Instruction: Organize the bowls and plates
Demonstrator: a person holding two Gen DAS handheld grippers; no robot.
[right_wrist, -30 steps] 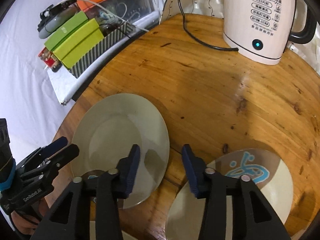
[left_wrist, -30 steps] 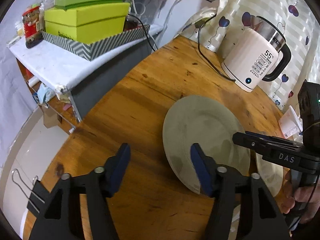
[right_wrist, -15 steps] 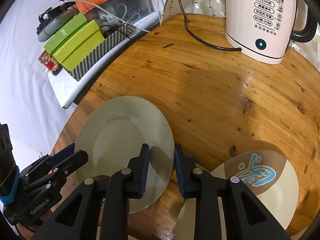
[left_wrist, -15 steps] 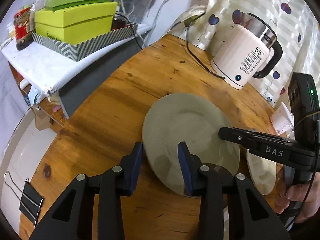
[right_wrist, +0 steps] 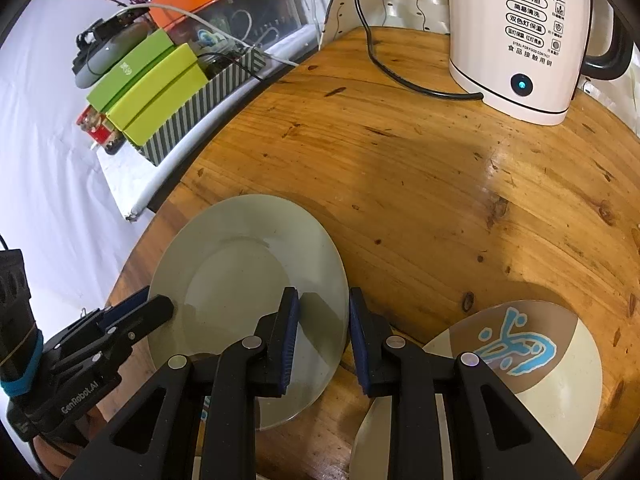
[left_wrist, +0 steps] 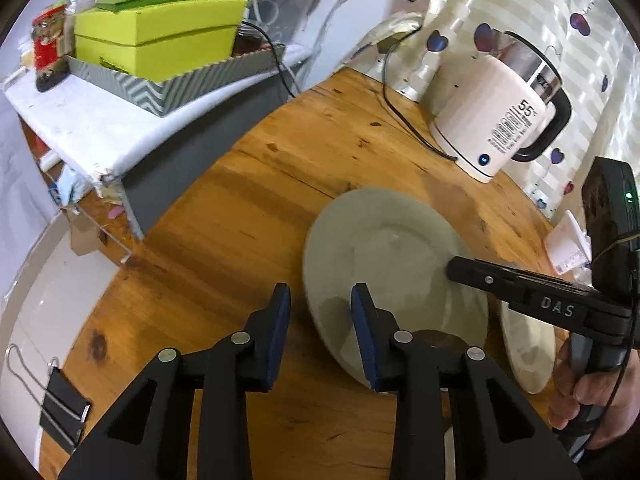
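Note:
A plain grey-green plate (left_wrist: 392, 256) (right_wrist: 240, 264) lies on the round wooden table (right_wrist: 400, 184). My left gripper (left_wrist: 320, 296) (right_wrist: 156, 304) straddles the plate's left rim. Its jaws are closing, and bare wood still shows between the outer pad and the rim. My right gripper (right_wrist: 322, 296) (left_wrist: 452, 268) straddles the opposite rim. One pad rests over the plate and the other against its edge, so it is shut on the plate. A cream plate with a brown band and blue pattern (right_wrist: 520, 360) (left_wrist: 528, 344) lies to the right, partly under my right gripper.
A white electric kettle (left_wrist: 496, 120) (right_wrist: 520, 40) with a black cord (right_wrist: 384, 68) stands at the table's far side. Green boxes in a striped tray (left_wrist: 160, 40) sit on a white shelf beyond the left edge. A binder clip (left_wrist: 60, 404) hangs at the near left rim.
Both grippers' jaws have narrowed around the grey-green plate's rim. The right one stopped narrowing half a second ago, and the left one narrowed further. The plate stays on the table.

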